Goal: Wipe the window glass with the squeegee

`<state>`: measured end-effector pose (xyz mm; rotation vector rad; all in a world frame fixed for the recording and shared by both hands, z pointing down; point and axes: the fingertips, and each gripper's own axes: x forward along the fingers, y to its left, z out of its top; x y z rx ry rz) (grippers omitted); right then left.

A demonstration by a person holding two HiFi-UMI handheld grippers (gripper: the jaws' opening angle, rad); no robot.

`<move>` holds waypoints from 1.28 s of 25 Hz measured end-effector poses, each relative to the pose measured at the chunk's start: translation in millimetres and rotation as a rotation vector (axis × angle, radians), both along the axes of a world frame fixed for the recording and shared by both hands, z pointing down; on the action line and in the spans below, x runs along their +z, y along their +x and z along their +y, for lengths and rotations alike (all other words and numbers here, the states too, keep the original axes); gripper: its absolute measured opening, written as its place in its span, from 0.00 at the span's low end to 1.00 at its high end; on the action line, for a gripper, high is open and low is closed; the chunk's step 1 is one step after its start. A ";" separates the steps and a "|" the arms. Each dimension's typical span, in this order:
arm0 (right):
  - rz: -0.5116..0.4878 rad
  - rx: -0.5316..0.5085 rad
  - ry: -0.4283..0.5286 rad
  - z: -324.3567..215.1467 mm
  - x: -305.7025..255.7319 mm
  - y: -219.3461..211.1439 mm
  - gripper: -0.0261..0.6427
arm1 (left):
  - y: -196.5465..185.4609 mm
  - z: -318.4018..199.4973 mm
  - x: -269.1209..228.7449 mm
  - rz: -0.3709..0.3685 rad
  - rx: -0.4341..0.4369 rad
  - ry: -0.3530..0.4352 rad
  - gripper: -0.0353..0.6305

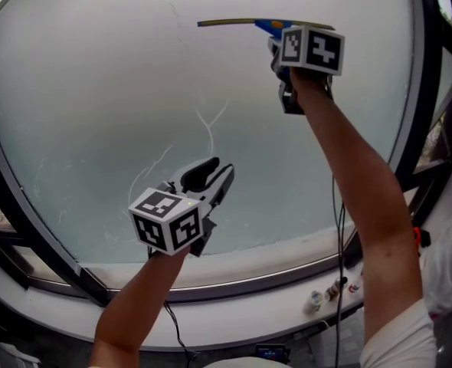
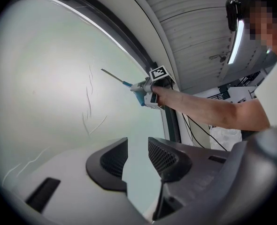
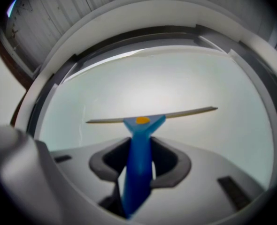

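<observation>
The squeegee has a blue handle (image 3: 138,163) and a long thin blade (image 3: 152,115). My right gripper (image 3: 139,165) is shut on the handle. In the head view the blade (image 1: 234,22) lies level against the upper part of the frosted window glass (image 1: 111,90), with the right gripper (image 1: 281,46) just below it, arm stretched up. My left gripper (image 1: 214,173) hovers lower, near the middle of the pane, open and holding nothing. From the left gripper view its jaws (image 2: 136,158) stand apart before the glass, and the squeegee (image 2: 124,83) shows farther up to the right.
Thin water streaks (image 1: 208,129) run down the middle of the pane. A dark frame (image 1: 424,90) borders the glass on the right. The white sill (image 1: 234,313) below carries small bottles (image 1: 329,291), and a plastic bag (image 1: 450,267) sits at the far right.
</observation>
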<state>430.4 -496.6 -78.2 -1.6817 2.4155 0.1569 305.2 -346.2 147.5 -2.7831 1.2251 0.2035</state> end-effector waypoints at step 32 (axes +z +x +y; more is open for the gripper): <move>0.041 0.003 -0.077 2.6 97.8 3.7 0.26 | 7.8 0.0 51.9 0.016 0.033 -0.097 0.29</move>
